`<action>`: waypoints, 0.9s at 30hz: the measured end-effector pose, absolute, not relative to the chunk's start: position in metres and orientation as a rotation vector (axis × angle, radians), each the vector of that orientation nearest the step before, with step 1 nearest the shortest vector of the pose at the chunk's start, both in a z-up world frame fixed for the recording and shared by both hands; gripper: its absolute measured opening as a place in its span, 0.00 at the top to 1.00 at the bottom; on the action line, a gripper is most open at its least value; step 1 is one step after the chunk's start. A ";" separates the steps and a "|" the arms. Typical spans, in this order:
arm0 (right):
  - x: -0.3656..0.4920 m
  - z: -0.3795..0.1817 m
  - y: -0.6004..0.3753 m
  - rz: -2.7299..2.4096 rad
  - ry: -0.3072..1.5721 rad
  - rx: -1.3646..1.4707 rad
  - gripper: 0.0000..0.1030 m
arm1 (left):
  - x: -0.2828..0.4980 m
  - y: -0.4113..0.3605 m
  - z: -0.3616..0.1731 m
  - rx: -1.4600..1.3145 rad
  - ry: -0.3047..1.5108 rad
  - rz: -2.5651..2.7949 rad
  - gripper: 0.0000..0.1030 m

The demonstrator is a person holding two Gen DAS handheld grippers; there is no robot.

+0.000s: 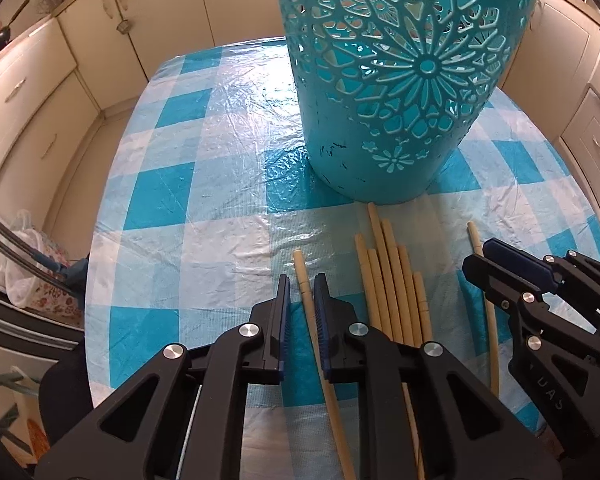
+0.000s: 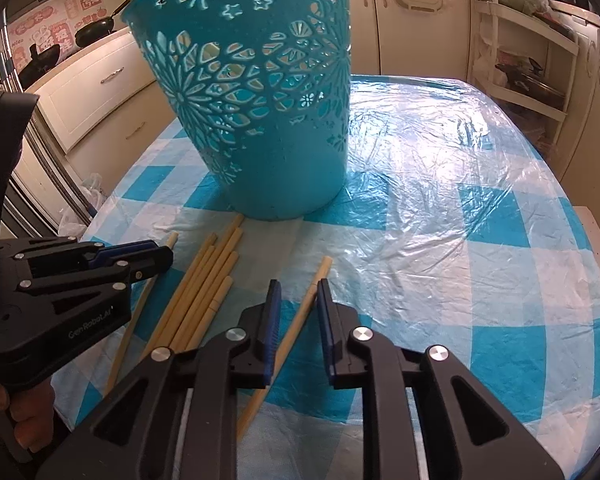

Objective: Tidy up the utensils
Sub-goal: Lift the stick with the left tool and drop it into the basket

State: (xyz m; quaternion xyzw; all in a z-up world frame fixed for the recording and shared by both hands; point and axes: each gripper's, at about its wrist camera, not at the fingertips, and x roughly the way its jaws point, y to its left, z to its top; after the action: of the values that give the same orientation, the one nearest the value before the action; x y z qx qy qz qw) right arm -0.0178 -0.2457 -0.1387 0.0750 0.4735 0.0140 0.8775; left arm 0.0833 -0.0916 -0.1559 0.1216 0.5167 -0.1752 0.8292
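A teal cut-out basket (image 1: 396,80) stands on the blue checked tablecloth (image 1: 204,184); it also shows in the right wrist view (image 2: 268,112). Several bamboo chopsticks (image 1: 392,280) lie bundled in front of it, also in the right wrist view (image 2: 204,292). My left gripper (image 1: 302,284) is open with a single chopstick (image 1: 306,300) lying between its jaws. My right gripper (image 2: 298,290) is open around another single chopstick (image 2: 300,316). That gripper (image 1: 500,256) and its chopstick (image 1: 490,320) also show in the left wrist view. The left gripper (image 2: 156,250) shows in the right wrist view.
Cream kitchen cabinets (image 1: 40,92) ring the table. A white shelf unit (image 2: 528,64) stands at the right. Pans (image 2: 96,28) sit on the counter at the left. The tablecloth (image 2: 460,184) spreads right of the basket under a plastic cover.
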 end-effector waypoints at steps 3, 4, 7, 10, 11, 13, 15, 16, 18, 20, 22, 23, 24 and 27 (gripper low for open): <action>-0.019 -0.139 -0.244 0.033 0.984 0.153 0.79 | 0.087 -0.086 -0.156 0.220 1.119 -0.391 0.95; -0.019 -0.139 -0.243 0.034 0.983 0.149 0.77 | 0.088 -0.082 -0.156 0.190 1.136 -0.399 0.95; -0.019 -0.139 -0.236 0.043 0.981 0.124 0.70 | 0.091 -0.064 -0.155 0.093 1.187 -0.422 0.95; -0.019 -0.139 -0.230 0.046 0.984 0.089 0.66 | 0.090 -0.049 -0.144 0.034 1.193 -0.439 0.95; -0.019 -0.139 -0.229 0.047 0.984 0.085 0.65 | 0.089 -0.045 -0.137 0.020 1.183 -0.445 0.95; -0.019 -0.139 -0.230 0.048 0.984 0.086 0.65 | 0.086 -0.040 -0.122 -0.001 1.156 -0.458 0.95; -0.019 -0.139 -0.231 0.048 0.984 0.087 0.65 | 0.084 -0.035 -0.099 -0.032 1.112 -0.483 0.95; -0.020 -0.139 -0.231 0.048 0.984 0.086 0.65 | 0.081 -0.034 -0.085 -0.042 1.078 -0.496 0.95; -0.020 -0.139 -0.232 0.047 0.984 0.082 0.65 | 0.078 -0.035 -0.058 -0.064 1.016 -0.524 0.95; -0.020 -0.139 -0.231 0.048 0.984 0.081 0.64 | 0.077 -0.037 -0.035 -0.078 0.961 -0.544 0.95; -0.020 -0.139 -0.231 0.048 0.984 0.083 0.64 | 0.074 -0.041 -0.006 -0.100 0.885 -0.572 0.95; -0.020 -0.139 -0.231 0.048 0.984 0.082 0.64 | 0.073 -0.043 0.005 -0.109 0.849 -0.580 0.95; -0.020 -0.139 -0.231 0.048 0.984 0.082 0.64 | 0.073 -0.047 0.021 -0.118 0.799 -0.583 0.95; -0.020 -0.139 -0.231 0.048 0.984 0.082 0.63 | 0.075 -0.056 0.052 -0.133 0.677 -0.561 0.95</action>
State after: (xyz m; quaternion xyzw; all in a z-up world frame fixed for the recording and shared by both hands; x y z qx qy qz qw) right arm -0.0198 -0.2312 -0.1394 0.0393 0.4723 0.0231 0.8802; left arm 0.0745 -0.0557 0.0521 -0.0643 0.3275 -0.2715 0.9027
